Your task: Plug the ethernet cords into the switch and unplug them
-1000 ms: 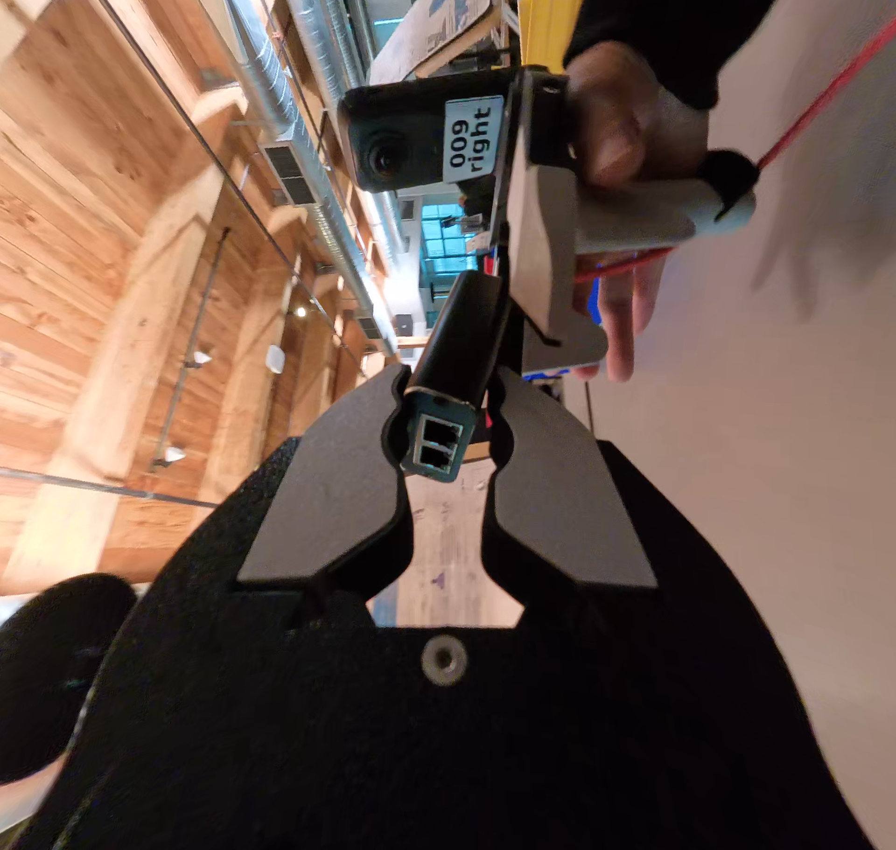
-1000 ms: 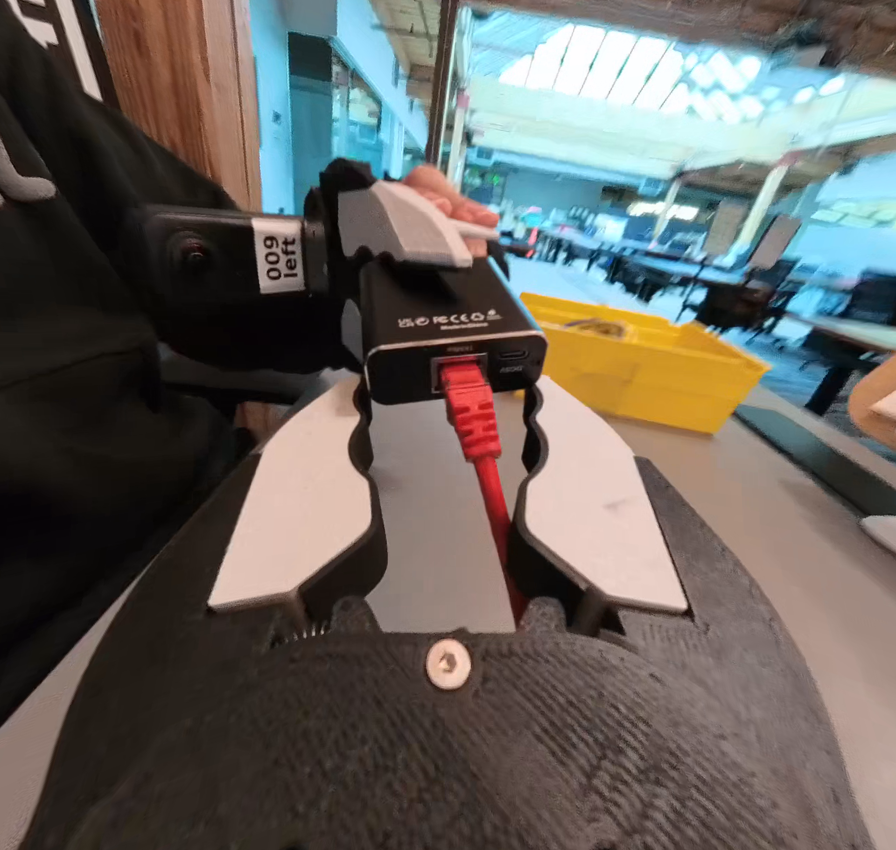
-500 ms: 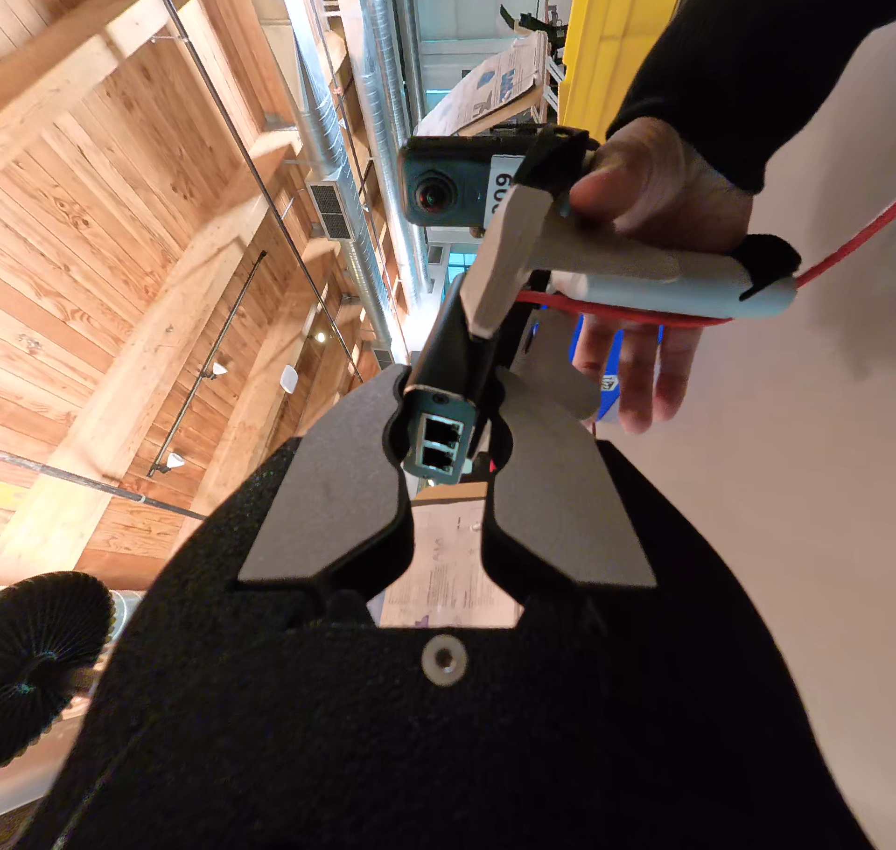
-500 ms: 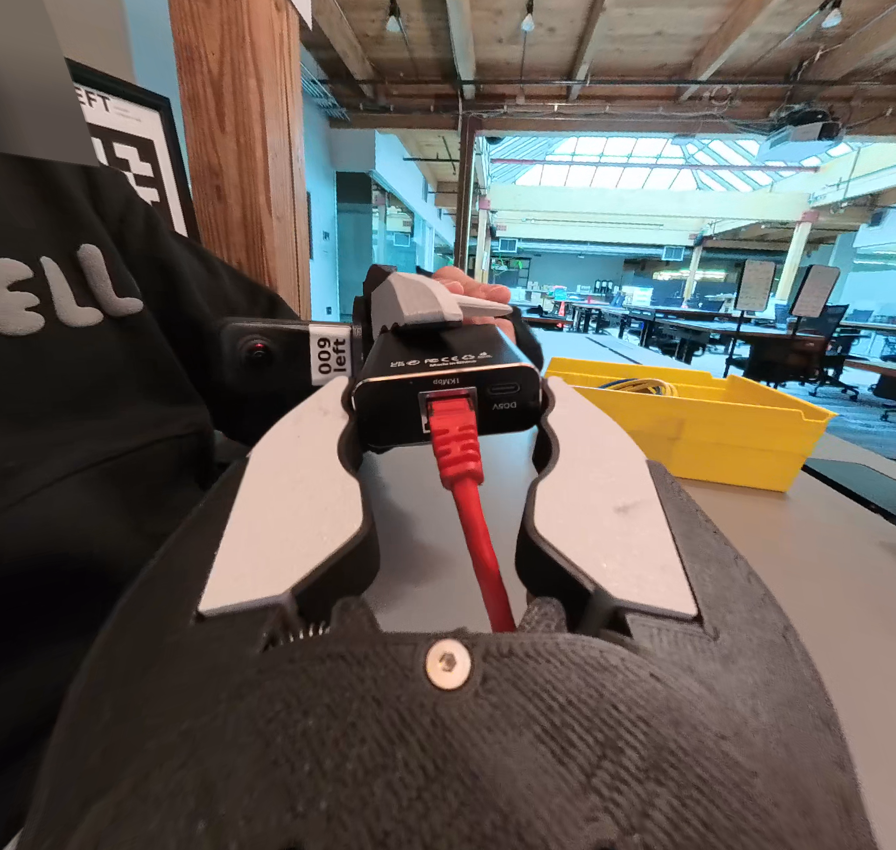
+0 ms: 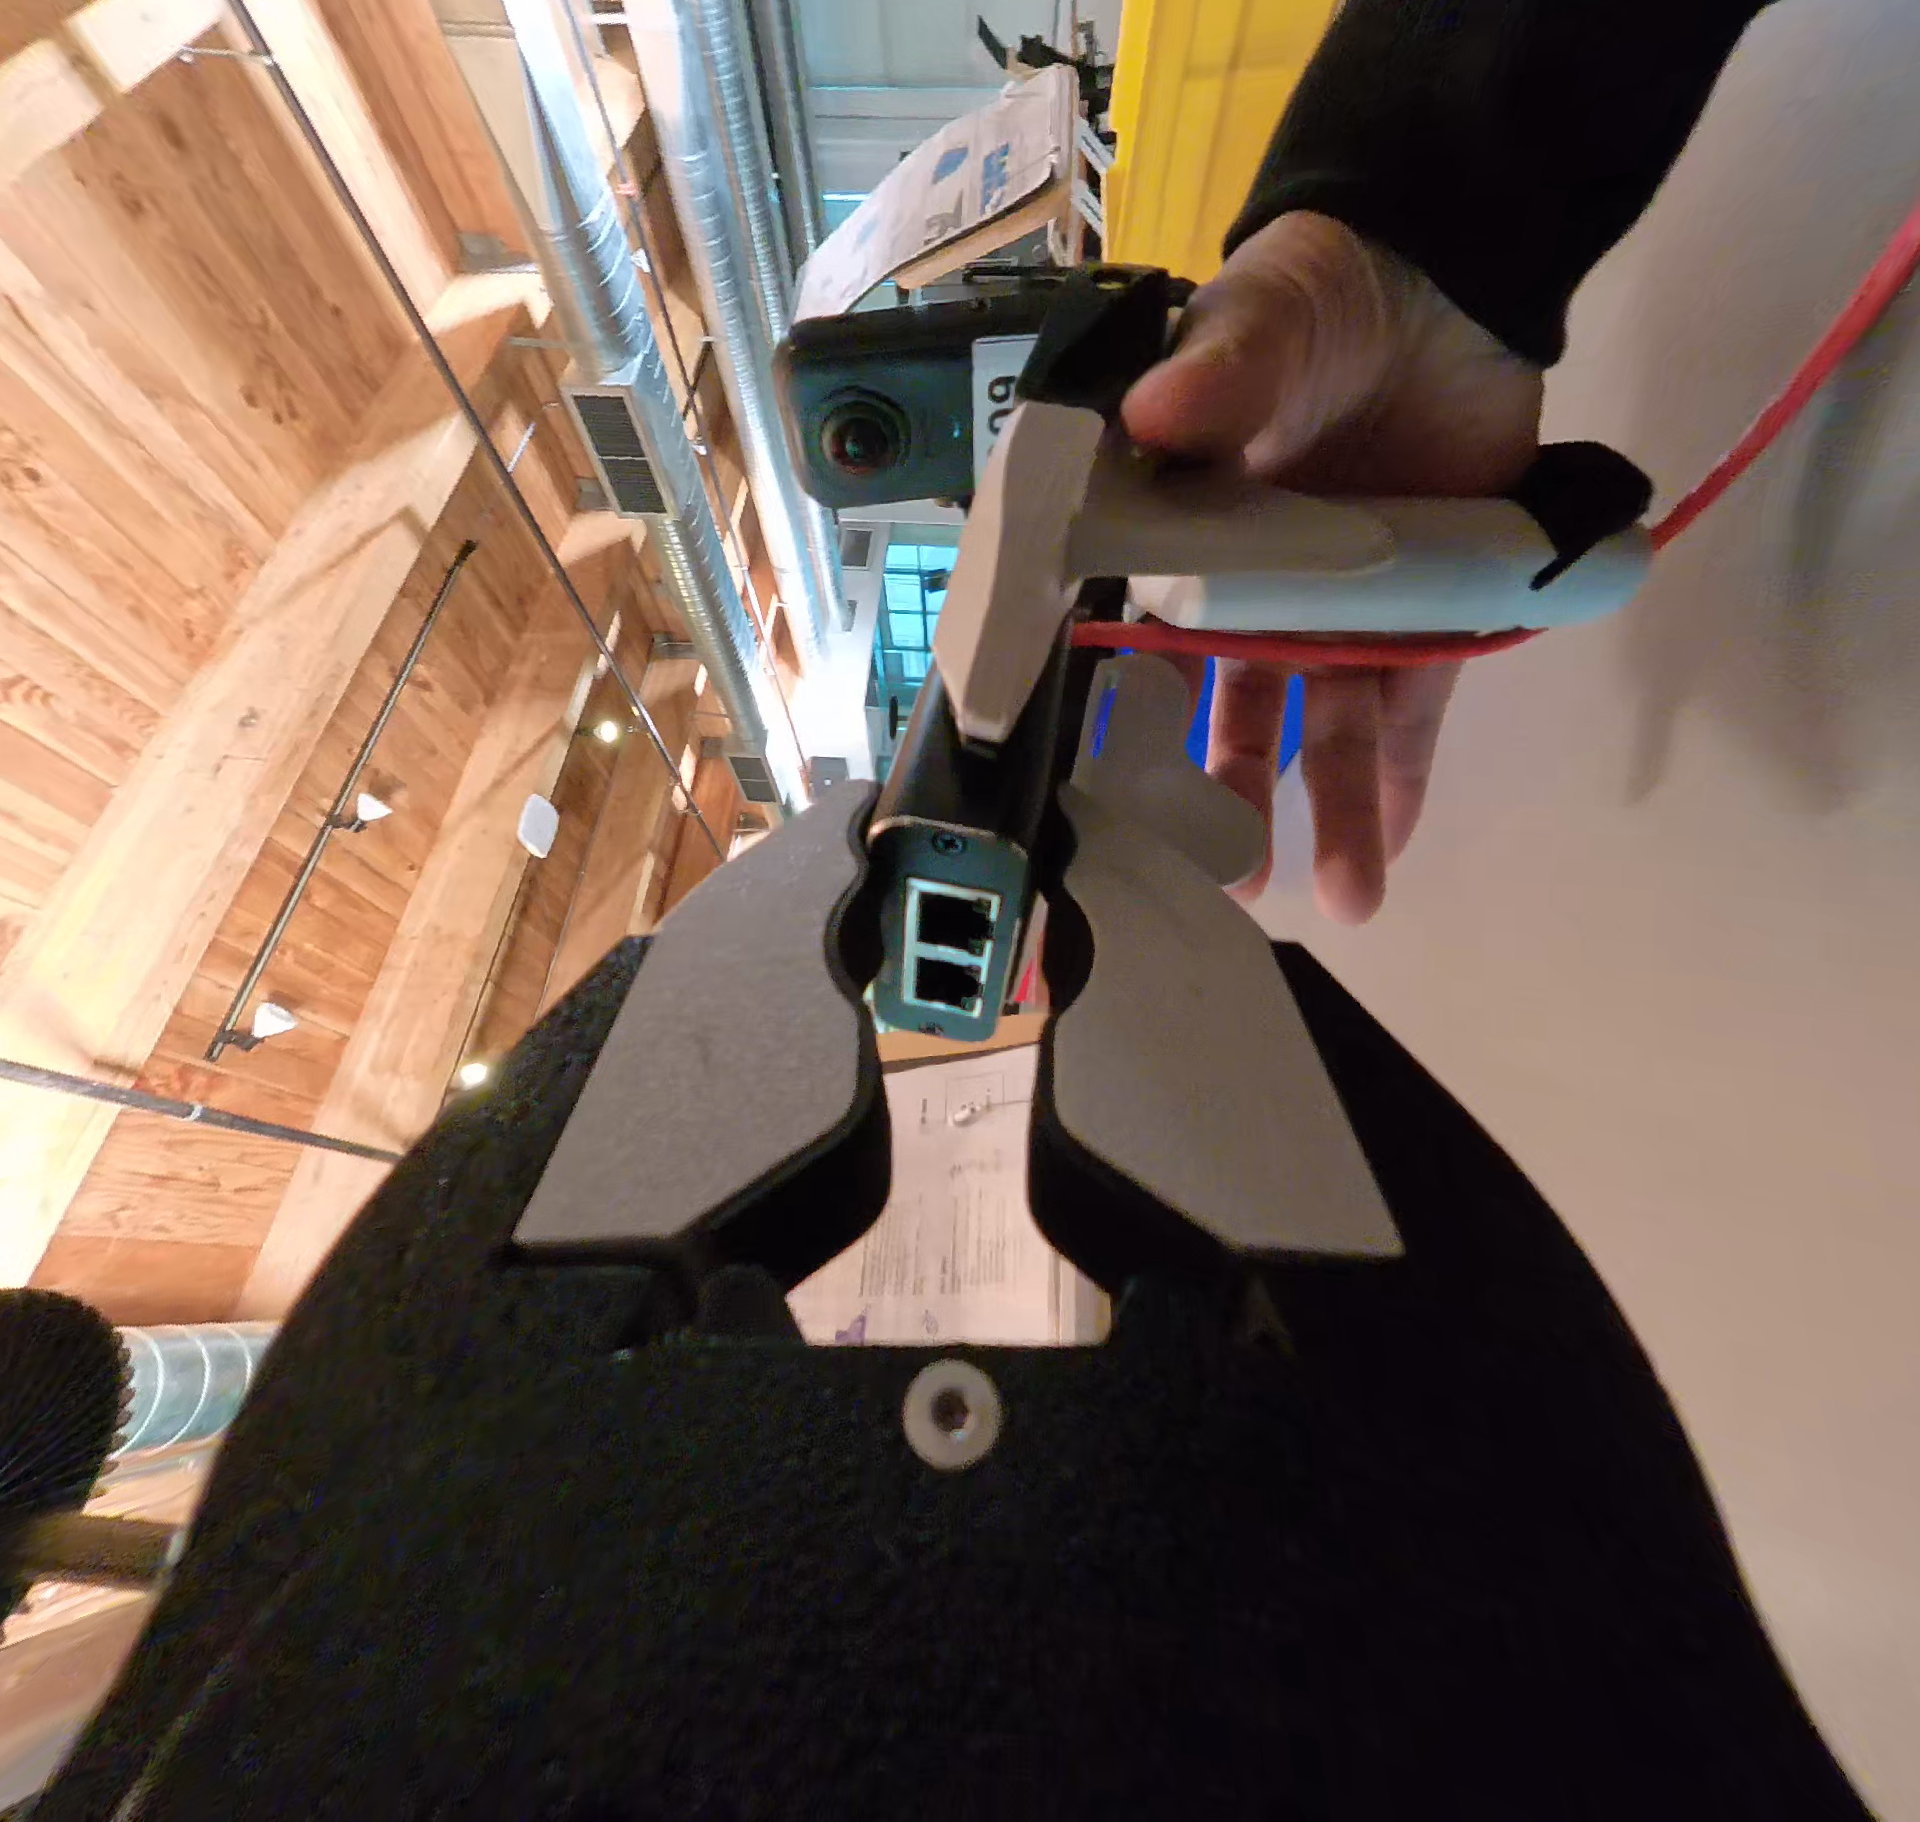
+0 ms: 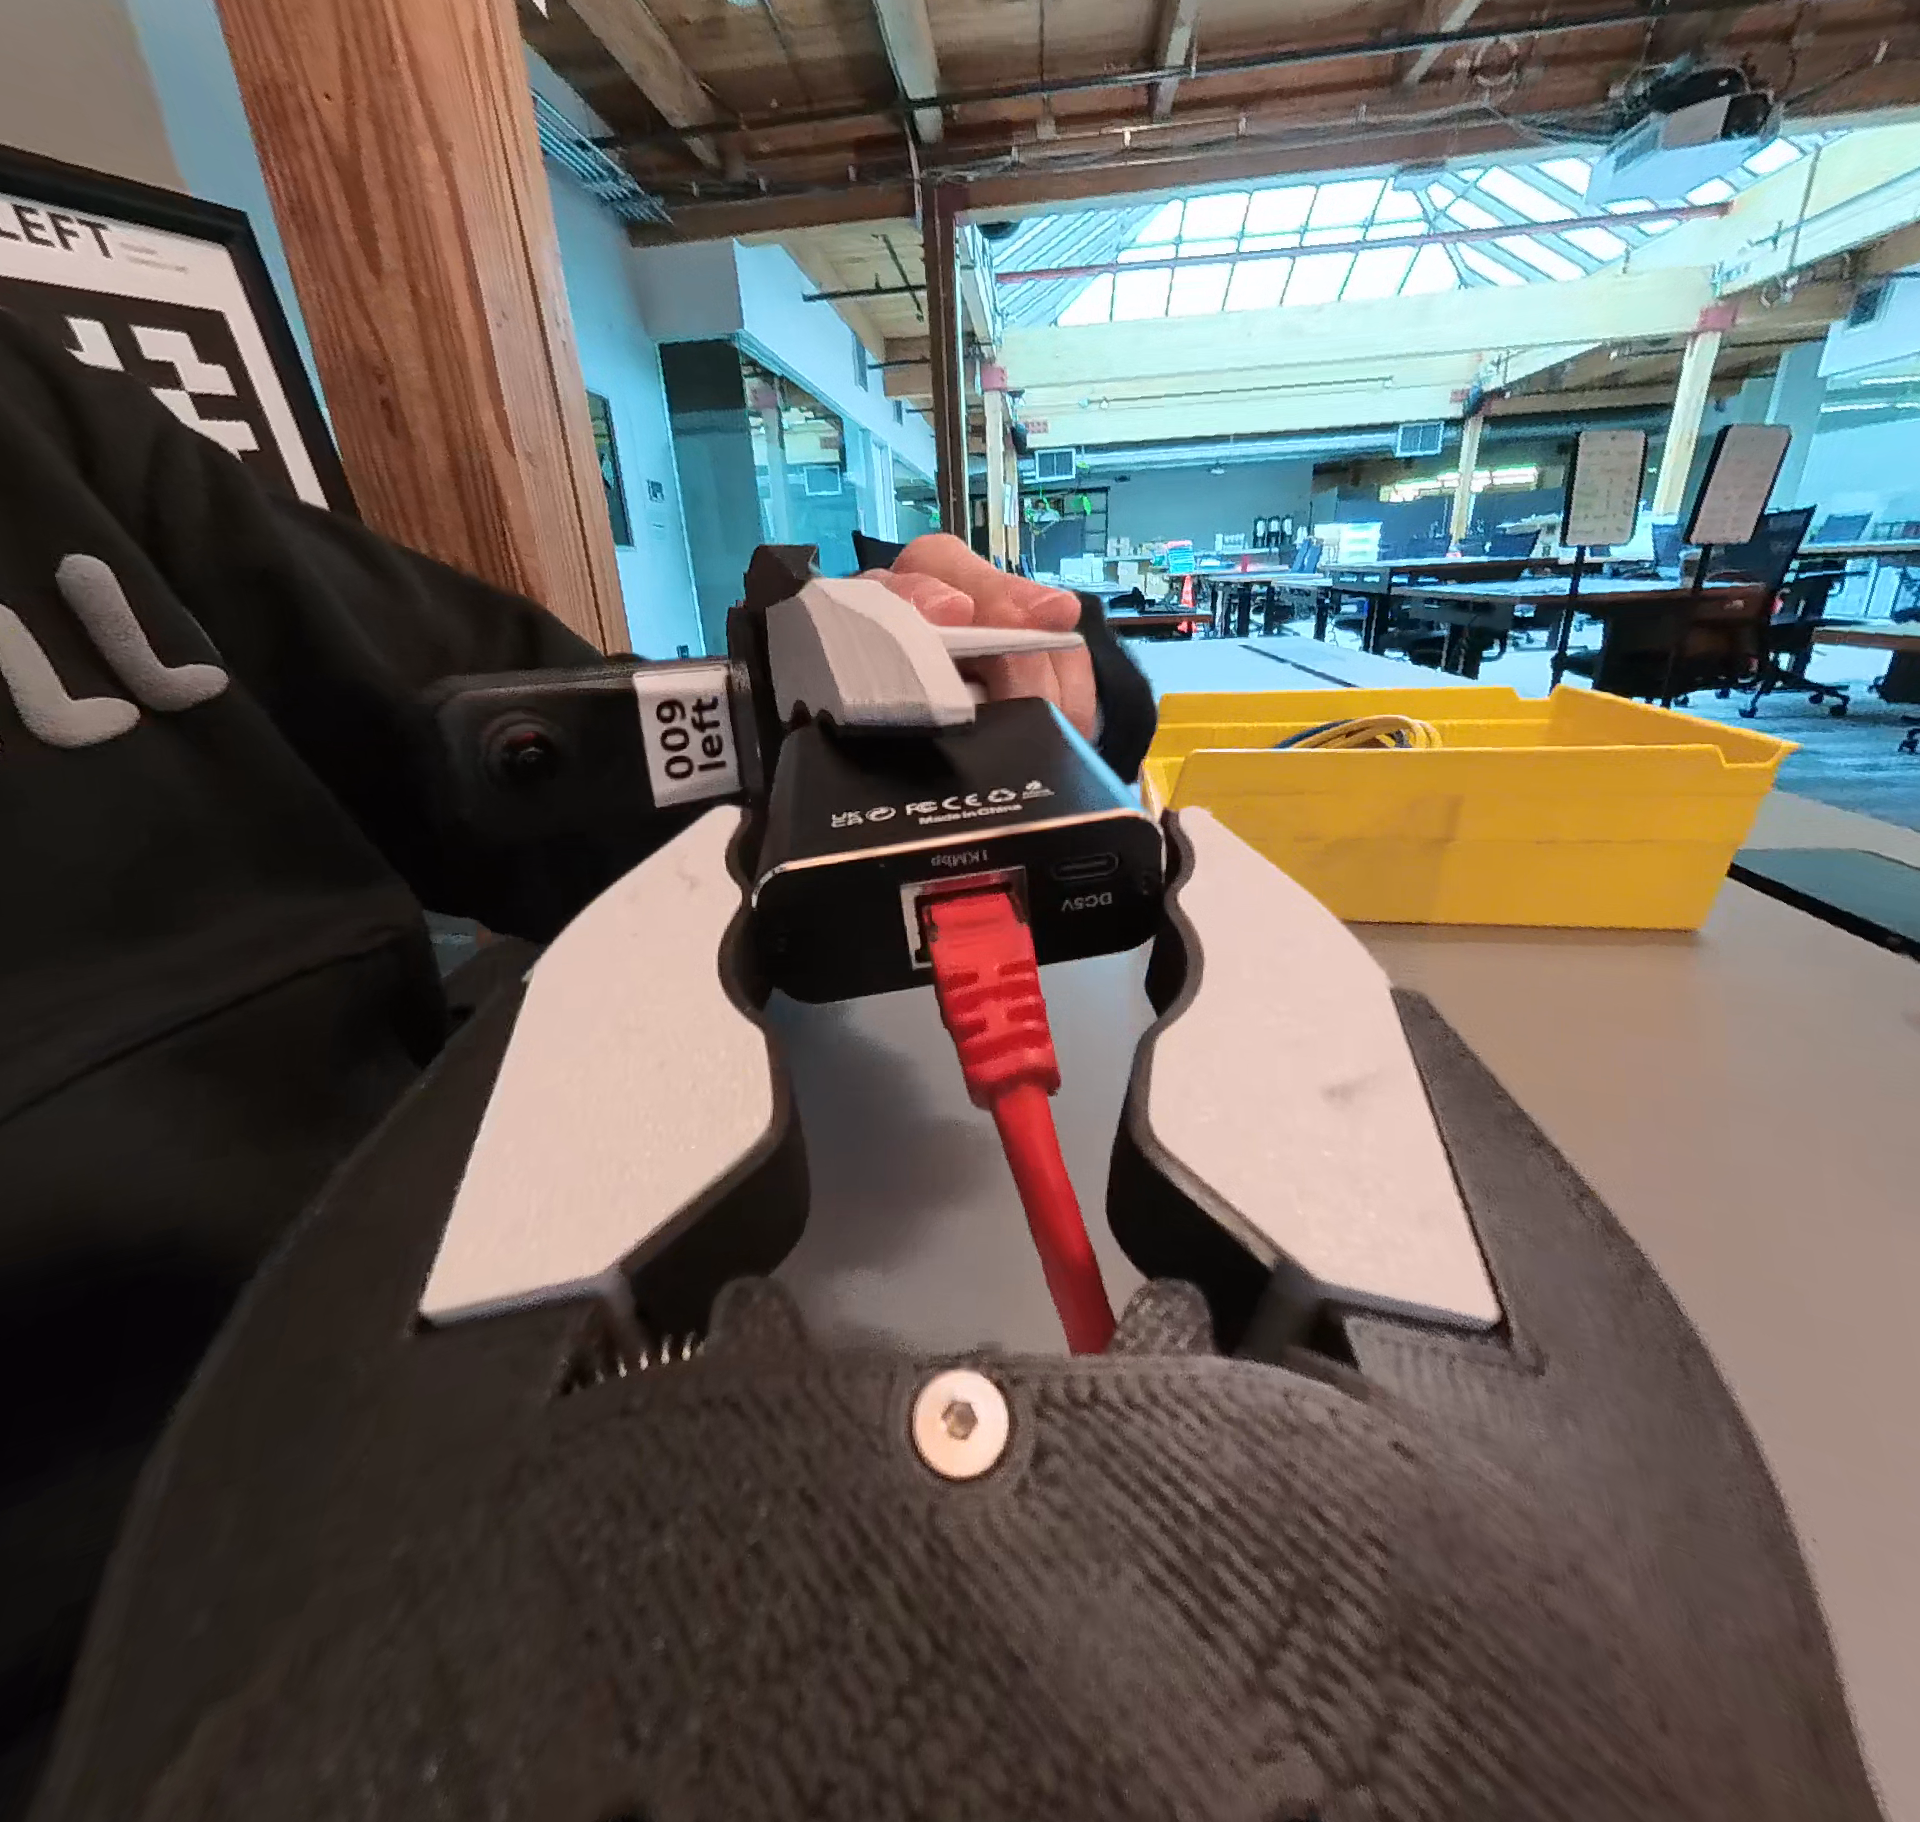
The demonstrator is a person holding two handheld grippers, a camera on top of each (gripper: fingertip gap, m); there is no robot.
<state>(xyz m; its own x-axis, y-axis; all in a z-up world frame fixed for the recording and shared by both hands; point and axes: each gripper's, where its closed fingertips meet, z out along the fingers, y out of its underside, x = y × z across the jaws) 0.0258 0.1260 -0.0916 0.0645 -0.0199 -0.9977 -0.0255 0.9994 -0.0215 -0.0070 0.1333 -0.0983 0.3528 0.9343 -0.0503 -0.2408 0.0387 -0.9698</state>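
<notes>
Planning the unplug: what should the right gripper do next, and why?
Probably back the right gripper off until it flanks the red plug: that plug sits in the switch, clamped by the left gripper, and the right one straddles the switch itself.

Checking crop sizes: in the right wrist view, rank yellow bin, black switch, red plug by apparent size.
1. yellow bin
2. black switch, though it sits much nearer the camera, so true order is unsure
3. red plug
</notes>
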